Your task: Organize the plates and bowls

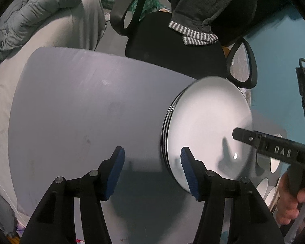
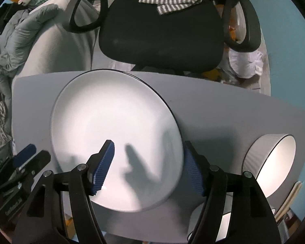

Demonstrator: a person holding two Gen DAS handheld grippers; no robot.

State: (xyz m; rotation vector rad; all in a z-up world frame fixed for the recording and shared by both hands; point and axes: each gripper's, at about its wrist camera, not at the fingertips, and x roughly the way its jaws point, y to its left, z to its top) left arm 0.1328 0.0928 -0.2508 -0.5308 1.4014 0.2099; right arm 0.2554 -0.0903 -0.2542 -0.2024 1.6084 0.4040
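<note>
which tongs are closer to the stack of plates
Right. The right tongs hang open directly over the plate stack, its rim between the pads. The left tongs are open beside the stack's edge, mostly over bare table.

The top plate [image 1: 207,122] is hiding the plates stacked beneath; the bowl [image 2: 274,162] is being cut off at the right edge.

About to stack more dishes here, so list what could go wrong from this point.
1. The plate stack reaches close to the table's far edge by the chair; a nudge could tip it off.
2. The right gripper, open, straddles the plate's rim; lifting carelessly might snag it.
3. The bowl lies tipped on its side and may roll.
</note>
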